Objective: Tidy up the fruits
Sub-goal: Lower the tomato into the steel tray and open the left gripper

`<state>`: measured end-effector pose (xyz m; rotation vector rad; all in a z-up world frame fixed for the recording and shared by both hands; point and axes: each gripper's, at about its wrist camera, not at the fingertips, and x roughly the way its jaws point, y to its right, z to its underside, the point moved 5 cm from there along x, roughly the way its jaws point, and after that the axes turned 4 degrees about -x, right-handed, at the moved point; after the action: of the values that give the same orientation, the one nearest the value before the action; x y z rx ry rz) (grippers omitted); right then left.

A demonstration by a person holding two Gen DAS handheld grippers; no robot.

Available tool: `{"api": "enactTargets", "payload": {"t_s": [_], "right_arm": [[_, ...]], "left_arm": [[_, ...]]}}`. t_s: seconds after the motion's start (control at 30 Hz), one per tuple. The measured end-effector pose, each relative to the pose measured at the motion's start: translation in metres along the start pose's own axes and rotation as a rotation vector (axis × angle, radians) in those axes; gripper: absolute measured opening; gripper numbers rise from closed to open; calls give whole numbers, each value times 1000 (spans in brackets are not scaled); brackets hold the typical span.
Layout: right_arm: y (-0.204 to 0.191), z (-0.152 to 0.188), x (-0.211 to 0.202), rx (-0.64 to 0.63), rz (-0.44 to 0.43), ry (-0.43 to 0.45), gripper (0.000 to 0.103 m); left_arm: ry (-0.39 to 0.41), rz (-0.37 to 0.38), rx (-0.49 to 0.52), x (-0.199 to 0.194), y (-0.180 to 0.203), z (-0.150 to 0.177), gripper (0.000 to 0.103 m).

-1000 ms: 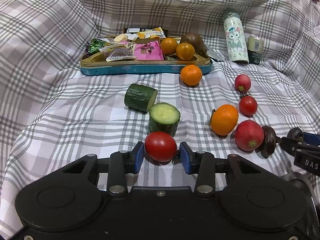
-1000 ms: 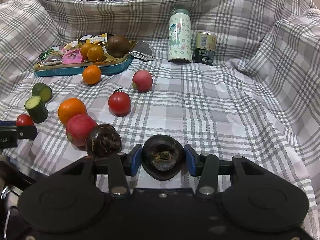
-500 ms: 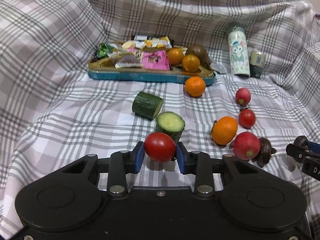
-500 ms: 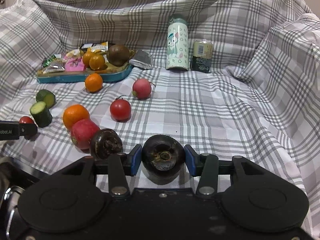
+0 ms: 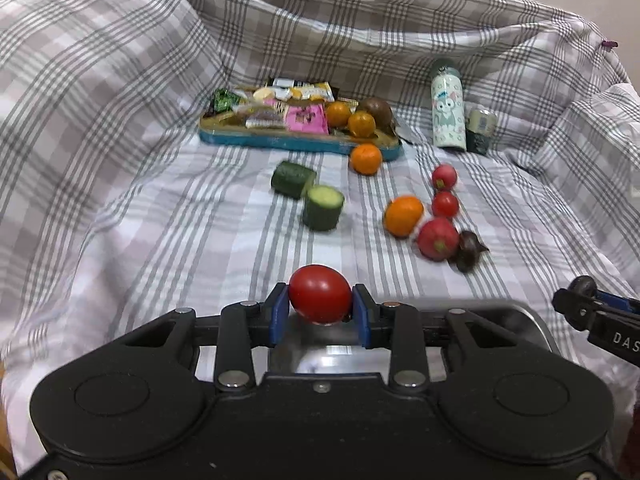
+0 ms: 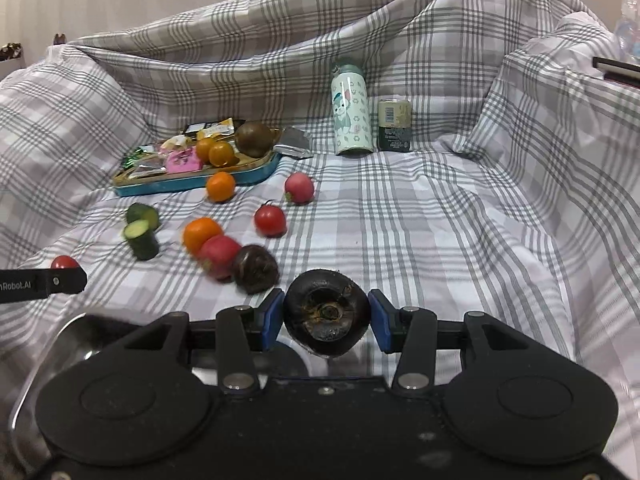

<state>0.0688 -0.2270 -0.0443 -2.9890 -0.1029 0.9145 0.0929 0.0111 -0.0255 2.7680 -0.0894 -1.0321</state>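
Observation:
My left gripper point(image 5: 320, 314) is shut on a red tomato point(image 5: 320, 294) and holds it above a shiny metal tray point(image 5: 516, 320) at the near edge. My right gripper point(image 6: 326, 320) is shut on a dark round fruit point(image 6: 326, 312) above the same tray point(image 6: 76, 332). On the checked cloth lie two cucumber pieces point(image 5: 322, 208), oranges point(image 5: 403, 216), red fruits point(image 5: 438, 238), a small tomato point(image 6: 271, 220) and another dark fruit point(image 6: 256, 268).
A blue-rimmed tray point(image 5: 300, 142) at the back holds snack packets, two small oranges and a brown fruit. A cartoon bottle point(image 6: 350, 114) and a small can point(image 6: 395, 124) stand at the back right. The cloth rises in folds all around.
Both grippers have lifted and pulled back toward me with their fruits. The metal tray has come into view beneath them.

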Motion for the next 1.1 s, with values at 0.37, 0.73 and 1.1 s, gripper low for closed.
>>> {"api": "enactTargets", "payload": {"t_s": [0.37, 0.73, 1.1], "right_arm": [[-25, 33, -31, -67, -65, -10, 48], [-34, 46, -21, -83, -151, -93, 48], [-41, 51, -22, -135, -160, -100, 48]], "left_arm": [[-20, -8, 57, -20, 11, 31, 43], [-75, 6, 88, -10, 16, 43, 43], [-85, 12, 87, -9, 17, 45, 43]]}}
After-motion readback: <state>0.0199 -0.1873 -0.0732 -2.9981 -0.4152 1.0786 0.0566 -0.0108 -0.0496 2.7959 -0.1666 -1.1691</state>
